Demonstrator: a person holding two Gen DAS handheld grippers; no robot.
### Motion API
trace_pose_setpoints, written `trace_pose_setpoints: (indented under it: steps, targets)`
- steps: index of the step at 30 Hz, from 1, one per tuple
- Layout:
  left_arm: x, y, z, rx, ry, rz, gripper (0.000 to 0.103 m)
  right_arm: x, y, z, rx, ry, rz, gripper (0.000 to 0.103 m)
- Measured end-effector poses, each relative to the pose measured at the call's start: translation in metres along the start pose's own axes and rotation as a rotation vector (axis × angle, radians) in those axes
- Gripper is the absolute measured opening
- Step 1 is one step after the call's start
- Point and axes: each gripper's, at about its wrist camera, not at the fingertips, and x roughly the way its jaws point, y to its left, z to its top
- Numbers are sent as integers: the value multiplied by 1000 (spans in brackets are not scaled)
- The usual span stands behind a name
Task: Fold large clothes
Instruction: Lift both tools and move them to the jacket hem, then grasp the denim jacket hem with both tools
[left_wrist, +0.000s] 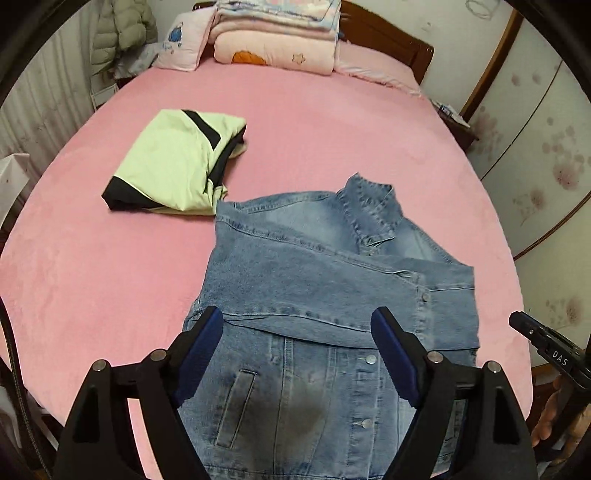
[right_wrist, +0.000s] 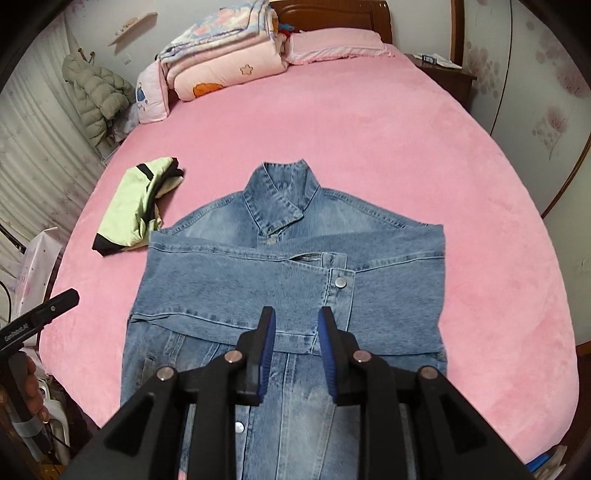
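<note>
A blue denim jacket (left_wrist: 314, 266) (right_wrist: 295, 266) lies face up on the pink bed (left_wrist: 332, 129) (right_wrist: 369, 147). Its collar points to the far end and both sleeves are folded across its chest. My left gripper (left_wrist: 297, 317) hovers above the jacket's lower left front with its jaws wide open and nothing between them. My right gripper (right_wrist: 297, 314) hangs over the button placket, its jaws a narrow gap apart, also with nothing in them. Neither gripper touches the cloth. A hand holding the other gripper shows at the edge of each view.
A folded light green and black garment (left_wrist: 173, 162) (right_wrist: 136, 206) lies left of the jacket, its near corner close to the jacket's shoulder. Stacked quilts (left_wrist: 273, 33) (right_wrist: 221, 55) and pillows sit by the wooden headboard. A puffer coat (right_wrist: 96, 99) hangs at the left wall.
</note>
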Motion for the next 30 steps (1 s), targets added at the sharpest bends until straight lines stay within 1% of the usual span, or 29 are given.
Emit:
trace_pose_setpoints:
  steps: [5, 9, 11, 15, 16, 17, 18, 21, 23, 25, 30]
  targets:
    - [-21, -8, -10, 22, -18, -20, 82, -30, -3, -10, 5, -55, -8, 23]
    - [-38, -14, -25, 61, -38, -48, 82, -52, -6, -26, 35, -81, -57, 24]
    - [-47, -14, -34, 79, -52, -61, 82, -64, -8, -39, 57, -95, -59, 24]
    - [-65, -8, -57, 98, -84, -74, 82, -89, -9, -76, 84, -162, -57, 25]
    - [-69, -5, -65, 97, -92, -79, 82, -94, -9, -83, 81, -176, -59, 28]
    - [-71, -1, -72, 95, -95, -81, 82, -100, -8, -94, 71, -198, -67, 34]
    - [-71, 1, -78, 93, -97, -79, 82, -103, -7, -101, 63, -209, -72, 36]
    - [-71, 16, -102, 85, -107, -73, 82, -113, -6, -129, 50, -251, -65, 37]
    - [-69, 27, -118, 73, -123, -73, 82, -116, -6, -147, 41, -281, -80, 37]
    - [-61, 39, -136, 66, -116, -64, 82, -113, -7, -163, 24, -261, -89, 37]
    - [-28, 75, -177, 28, -42, -58, 82, -92, -17, -196, 10, -163, -126, 37]
